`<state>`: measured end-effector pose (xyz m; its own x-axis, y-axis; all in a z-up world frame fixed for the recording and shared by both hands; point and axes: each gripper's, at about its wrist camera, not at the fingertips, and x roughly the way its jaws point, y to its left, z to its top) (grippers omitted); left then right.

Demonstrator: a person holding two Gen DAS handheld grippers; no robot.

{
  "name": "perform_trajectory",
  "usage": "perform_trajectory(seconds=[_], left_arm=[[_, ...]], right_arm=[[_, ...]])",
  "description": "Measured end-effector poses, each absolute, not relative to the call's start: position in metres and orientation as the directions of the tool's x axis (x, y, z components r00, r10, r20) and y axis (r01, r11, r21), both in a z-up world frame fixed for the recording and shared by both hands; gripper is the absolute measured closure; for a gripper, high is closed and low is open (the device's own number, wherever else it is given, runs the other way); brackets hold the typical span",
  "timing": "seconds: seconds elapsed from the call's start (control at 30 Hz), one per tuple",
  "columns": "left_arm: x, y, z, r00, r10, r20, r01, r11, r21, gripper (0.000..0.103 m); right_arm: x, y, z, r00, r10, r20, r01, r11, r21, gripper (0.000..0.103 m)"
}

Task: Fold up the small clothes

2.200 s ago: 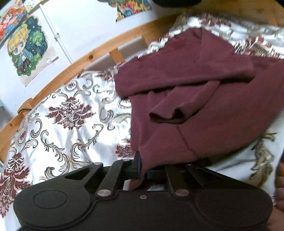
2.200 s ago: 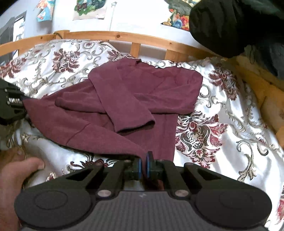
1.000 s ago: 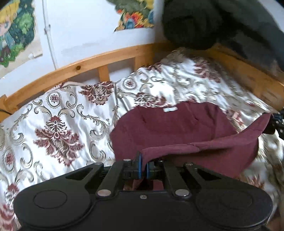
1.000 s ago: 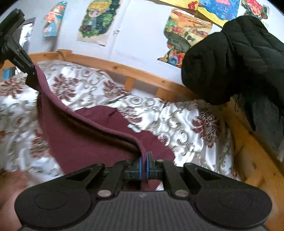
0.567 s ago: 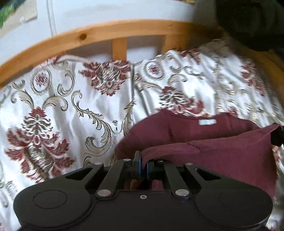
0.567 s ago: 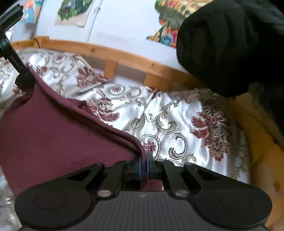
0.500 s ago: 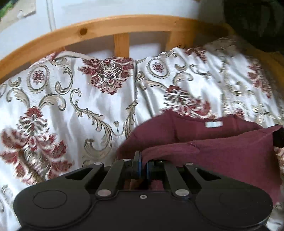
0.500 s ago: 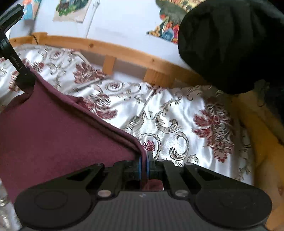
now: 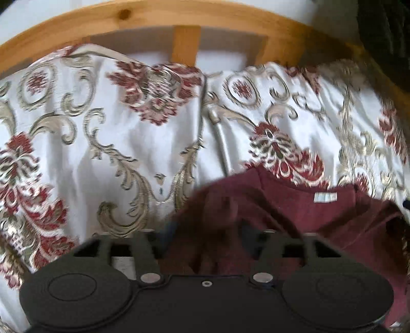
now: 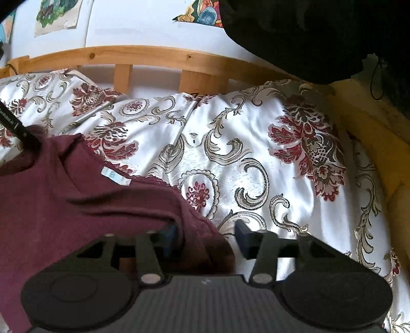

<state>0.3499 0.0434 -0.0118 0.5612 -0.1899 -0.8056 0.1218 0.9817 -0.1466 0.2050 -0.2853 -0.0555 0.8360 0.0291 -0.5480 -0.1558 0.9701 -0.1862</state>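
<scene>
The maroon sweater (image 10: pixel 64 205) lies folded on the glossy floral bedspread (image 10: pixel 256 158) near the wooden bed rail (image 10: pixel 153 55). Both the left gripper (image 9: pixel 205 235) and right gripper (image 10: pixel 205 235) stand spread, released, cloth lying loose between the fingers. Soft, light, limp knit; best pinched at the folded corners

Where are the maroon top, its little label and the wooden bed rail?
maroon top (image 10: pixel 77 205), right wrist view, upper cloth.
label (image 10: pixel 115 177), right wrist view, its middle.
wooden bed rail (image 9: pixel 123 15), left wrist view, top beam.
</scene>
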Motion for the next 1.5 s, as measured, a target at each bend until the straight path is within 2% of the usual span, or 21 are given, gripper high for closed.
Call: perform_trajectory(seconds=[0.03,0.07,0.17,0.2,0.33,0.53,0.6,0.67,0.73,0.77,0.83,0.87,0.93,1.03,1.17,1.23,1.4,1.47,1.5], left_arm=[[0.345,0.049,-0.009,0.578,-0.193,-0.793,0.117,0.981,-0.153,0.020],[0.339,0.055,-0.006,0.601,-0.192,-0.776,0.112,0.981,-0.156,0.017],[0.318,0.070,0.003,0.658,-0.185,-0.730,0.099,0.982,-0.160,0.008],[0.312,0.074,0.006,0.671,-0.189,-0.717,0.101,0.981,-0.164,0.005],[0.277,0.078,0.006,0.691,-0.235,-0.684,0.160,0.972,-0.173,0.001],[0.237,0.055,-0.016,0.667,-0.268,-0.695,0.242,0.960,-0.139,0.001],[0.232,0.052,-0.024,0.664,-0.275,-0.696,0.235,0.960,-0.155,0.002],[0.230,0.052,-0.030,0.666,-0.277,-0.693,0.211,0.961,-0.182,0.012],[0.232,0.055,-0.035,0.661,-0.268,-0.701,0.164,0.963,-0.213,0.034],[0.233,0.058,-0.038,0.652,-0.273,-0.707,0.147,0.961,-0.236,0.042],[0.236,0.062,-0.045,0.629,-0.287,-0.723,0.128,0.955,-0.268,0.080],[0.237,0.064,-0.048,0.617,-0.281,-0.735,0.117,0.956,-0.268,0.086],[0.237,0.065,-0.052,0.612,-0.287,-0.737,0.114,0.954,-0.278,0.097],[0.235,0.067,-0.053,0.619,-0.286,-0.731,0.089,0.951,-0.297,0.098],[0.228,0.073,-0.048,0.634,-0.256,-0.730,0.020,0.949,-0.315,0.099],[0.223,0.078,-0.048,0.628,-0.251,-0.736,0.005,0.948,-0.318,0.099],[0.220,0.088,-0.059,0.615,-0.259,-0.744,-0.014,0.941,-0.339,0.098],[0.221,0.085,-0.059,0.613,-0.257,-0.747,-0.014,0.942,-0.335,0.095],[0.222,0.084,-0.060,0.609,-0.259,-0.750,-0.013,0.942,-0.336,0.089]], right_arm=[[0.201,-0.287,-0.054,0.841,0.026,-0.540,-0.146,0.973,-0.180,0.025],[0.195,-0.291,-0.051,0.847,0.027,-0.531,-0.136,0.977,-0.167,0.018],[0.179,-0.301,-0.045,0.857,0.038,-0.513,-0.105,0.989,-0.102,0.004],[0.172,-0.305,-0.044,0.860,0.050,-0.507,-0.100,0.992,-0.071,0.002],[0.131,-0.314,-0.046,0.871,0.136,-0.472,-0.110,0.990,0.083,0.001],[0.080,-0.320,-0.073,0.898,0.209,-0.388,-0.101,0.955,0.280,0.001],[0.084,-0.321,-0.083,0.875,0.250,-0.414,-0.111,0.937,0.330,0.011],[0.090,-0.322,-0.090,0.868,0.237,-0.437,-0.075,0.932,0.355,0.035],[0.094,-0.324,-0.093,0.865,0.243,-0.440,-0.055,0.916,0.397,0.046],[0.097,-0.326,-0.095,0.860,0.257,-0.441,-0.054,0.905,0.422,0.051],[0.100,-0.326,-0.101,0.842,0.270,-0.466,-0.042,0.895,0.443,0.063],[0.098,-0.325,-0.105,0.838,0.270,-0.475,-0.037,0.896,0.443,0.075],[0.095,-0.322,-0.107,0.836,0.275,-0.475,-0.050,0.900,0.433,0.090],[0.091,-0.318,-0.105,0.843,0.272,-0.464,-0.069,0.910,0.408,0.097],[0.081,-0.322,-0.097,0.857,0.246,-0.454,-0.048,0.913,0.406,0.099],[0.072,-0.323,-0.095,0.851,0.206,-0.484,-0.008,0.925,0.380,0.099],[0.069,-0.321,-0.114,0.811,0.212,-0.546,0.026,0.918,0.395,0.100],[0.070,-0.321,-0.114,0.812,0.210,-0.545,0.031,0.916,0.399,0.099],[0.070,-0.321,-0.112,0.814,0.211,-0.542,0.031,0.915,0.403,0.098]])
